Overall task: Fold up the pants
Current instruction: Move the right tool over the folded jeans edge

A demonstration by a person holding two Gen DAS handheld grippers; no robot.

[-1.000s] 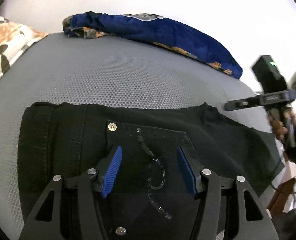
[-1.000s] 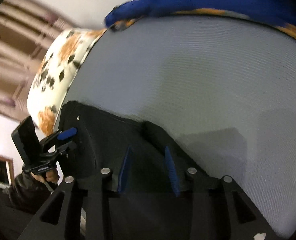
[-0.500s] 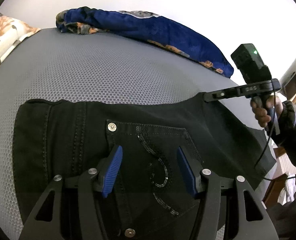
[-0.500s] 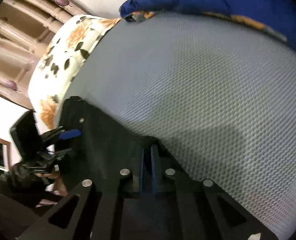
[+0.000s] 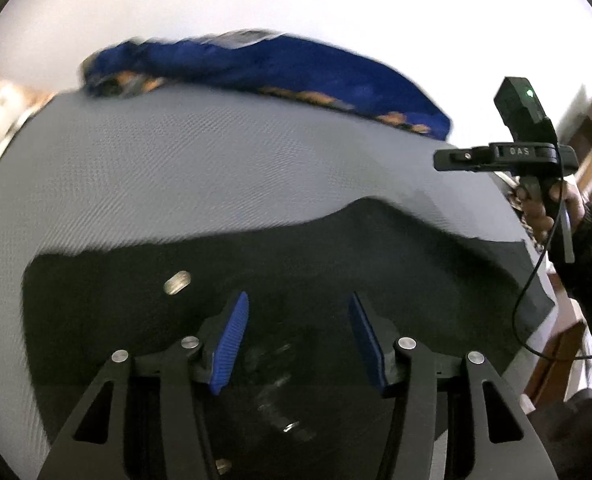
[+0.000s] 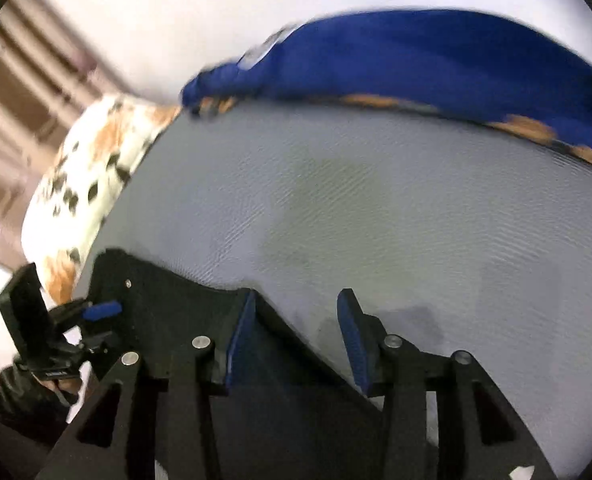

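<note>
Above black pants point(image 5: 336, 264), left tongs point(image 5: 298, 340) closing.

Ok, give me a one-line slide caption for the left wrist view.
Left hand-held gripper hovers above black pants on a grey mesh surface, jaws closing on nothing.

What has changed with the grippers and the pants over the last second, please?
The right gripper pinched shut on the black pants at their far edge, then let go; its fingers are opening and it has lifted clear. The left gripper stayed open above the pants, closing slightly. The pants still lie flat.
</note>
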